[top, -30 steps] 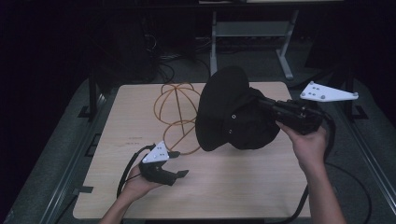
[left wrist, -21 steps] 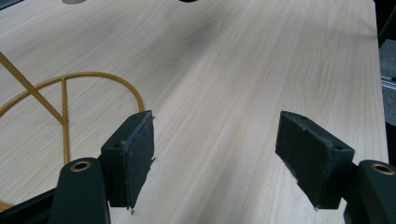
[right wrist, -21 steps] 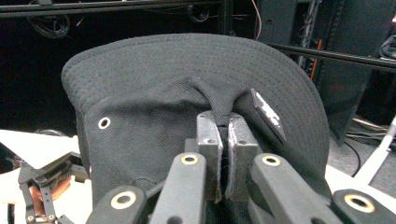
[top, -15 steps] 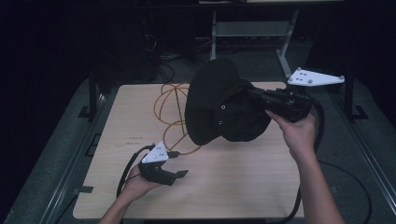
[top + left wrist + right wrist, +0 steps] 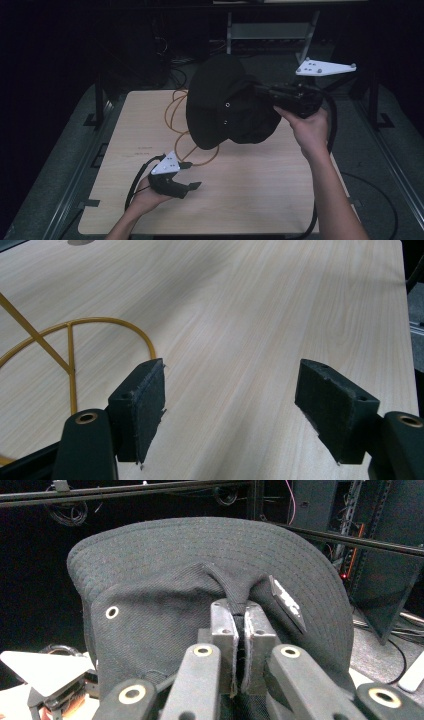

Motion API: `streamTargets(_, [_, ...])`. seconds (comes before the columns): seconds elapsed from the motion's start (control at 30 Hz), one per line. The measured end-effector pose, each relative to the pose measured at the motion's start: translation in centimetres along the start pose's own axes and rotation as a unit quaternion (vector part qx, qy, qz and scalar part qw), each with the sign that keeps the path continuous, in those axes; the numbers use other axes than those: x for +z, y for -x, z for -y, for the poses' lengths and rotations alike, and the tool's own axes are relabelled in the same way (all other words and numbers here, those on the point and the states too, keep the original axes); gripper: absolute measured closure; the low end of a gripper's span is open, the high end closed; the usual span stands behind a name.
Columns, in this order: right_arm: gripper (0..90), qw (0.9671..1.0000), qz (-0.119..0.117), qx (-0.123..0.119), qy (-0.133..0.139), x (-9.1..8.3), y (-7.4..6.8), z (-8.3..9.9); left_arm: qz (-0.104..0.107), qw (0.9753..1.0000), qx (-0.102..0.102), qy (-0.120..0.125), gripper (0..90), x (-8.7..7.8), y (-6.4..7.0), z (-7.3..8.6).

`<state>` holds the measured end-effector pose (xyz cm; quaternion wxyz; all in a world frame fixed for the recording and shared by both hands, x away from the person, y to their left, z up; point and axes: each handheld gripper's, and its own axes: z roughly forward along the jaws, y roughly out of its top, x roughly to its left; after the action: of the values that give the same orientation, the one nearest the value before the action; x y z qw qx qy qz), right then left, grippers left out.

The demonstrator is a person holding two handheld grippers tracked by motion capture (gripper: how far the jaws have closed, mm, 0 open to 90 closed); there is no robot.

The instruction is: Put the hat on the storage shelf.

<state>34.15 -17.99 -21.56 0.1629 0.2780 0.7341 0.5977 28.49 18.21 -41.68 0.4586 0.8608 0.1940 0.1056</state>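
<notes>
While the right gripper point(image 5: 265, 95) carries the black fabric bucket hat with metal eyelets point(image 5: 225, 107) above the far-centre of the pale wood-grain table point(image 5: 260, 195), the orange wire stand point(image 5: 182, 127) sits directly below and left of it; hat hangs brim toward far-left, crown pinched; rt jaws closed tight on a fold of hat fabric point(image 5: 235, 592); rt hand is nearer the stand; left gripper point(image 5: 192, 186) rests near-left on table, jaws wide apart, holding nothing, pads point(image 5: 145, 407) clear of wire.

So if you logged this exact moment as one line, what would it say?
right gripper: shut on black fabric bucket hat, held above table | left gripper: open, empty, low over light wooden table | orange wire stand: on table
</notes>
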Motion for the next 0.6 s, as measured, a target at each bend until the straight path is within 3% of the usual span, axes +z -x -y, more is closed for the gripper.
streamTargets(0.37, [86.0, 0.9999, -0.012, 0.003, -0.011, 2.2, -0.3, -1.9, 0.001, 1.0000, -0.006, 0.002, 27.7, -0.1, -0.3, 0.0])
streamTargets(0.6, [86.0, 0.9996, -0.024, 0.006, -0.014, 3.7, -0.5, -2.8, 0.004, 1.0000, 0.001, -0.004, 27.7, -0.1, -0.3, 0.0])
